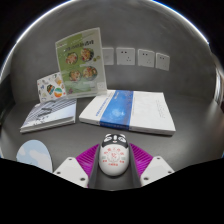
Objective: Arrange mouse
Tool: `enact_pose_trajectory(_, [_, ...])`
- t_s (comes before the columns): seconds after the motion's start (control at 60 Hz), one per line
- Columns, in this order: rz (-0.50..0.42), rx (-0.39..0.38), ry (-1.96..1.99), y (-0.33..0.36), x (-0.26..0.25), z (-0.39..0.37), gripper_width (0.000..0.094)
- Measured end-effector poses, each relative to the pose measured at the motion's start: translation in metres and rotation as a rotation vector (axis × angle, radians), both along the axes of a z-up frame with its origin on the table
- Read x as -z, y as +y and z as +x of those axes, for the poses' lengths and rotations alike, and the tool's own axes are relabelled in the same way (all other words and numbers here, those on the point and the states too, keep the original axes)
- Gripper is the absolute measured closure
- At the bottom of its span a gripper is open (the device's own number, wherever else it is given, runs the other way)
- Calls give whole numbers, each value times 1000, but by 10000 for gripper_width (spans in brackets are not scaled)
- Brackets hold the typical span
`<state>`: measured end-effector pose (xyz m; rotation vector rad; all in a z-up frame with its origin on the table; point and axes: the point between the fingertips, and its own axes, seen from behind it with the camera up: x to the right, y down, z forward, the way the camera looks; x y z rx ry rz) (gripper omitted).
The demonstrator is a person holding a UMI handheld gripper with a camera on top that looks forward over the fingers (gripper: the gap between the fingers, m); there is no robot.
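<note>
Mouse (113,156) position: bottom centre of the frame, between the two claw (113,163) fingers. Your claw is pinching it; both purple pads (88,157) bear on its sides, with no gap visible at either side. The mouse is white with a dark marking near its front end. Whether it is lifted clear of the table (190,100) or resting on it cannot be told, since its underside is hidden.

Surroundings:
- White book (128,110) with a blue band, flat on the table at centre frame, just beyond the mouse.
- Second, thinner booklet (50,116) at left of centre, beside the white book.
- Green card (78,60) standing upright at upper left, with a smaller leaflet (57,88) leaning in front of it.
- Pale blue disc (35,156) at lower left, just beside the left finger.
- Row of wall sockets (135,57) across the upper centre.

Task status, as a judgement: the grasp is done. Placement is not done. No obvious target spot is marked, so the final location is uncertain. Bare table to the right of the white book appears available. Remaining steps: carry, set down, release.
</note>
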<state>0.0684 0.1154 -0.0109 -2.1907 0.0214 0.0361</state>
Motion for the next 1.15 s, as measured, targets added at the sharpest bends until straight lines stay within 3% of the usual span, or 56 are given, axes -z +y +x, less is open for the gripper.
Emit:
enact_pose_trajectory(0.117, [15,36,95,-7,-14,-12,509])
enact_pose_trajectory(0.167, [55,41,104,-15,-34,-24,510])
enact_pose_trajectory(0.367, [189,-81,4,-70,-102,-161,513])
enact_pose_trajectory(0.533, [141,-74,-38,-99,-56,-236,514])
enact_pose_trajectory(0.65, [44,-48,-51,-107,-9,-246,513])
enact_pose_trajectory(0.733, [47,-46,-59,-105,-6,-247,506])
enact_pose_trajectory(0.783, [24,-29,-24,-106,-5,-248,401])
enact_pose_trajectory(0.8, [24,-22,-13,-105,-6,-248,426])
enact_pose_trajectory(0.867, [11,-16,7,-104,-5,-248,363])
enact_pose_trajectory(0.883, [4,-16,12,-106,-5,-248,279])
enact_pose_trajectory(0.967, [-7,-24,31,-126,-15,-253,40])
enact_pose_trajectory(1.017, [12,-34,24,-141,-26,-254,100])
enact_pose_trajectory(1.15, [13,-28,5,-198,-43,-242,90])
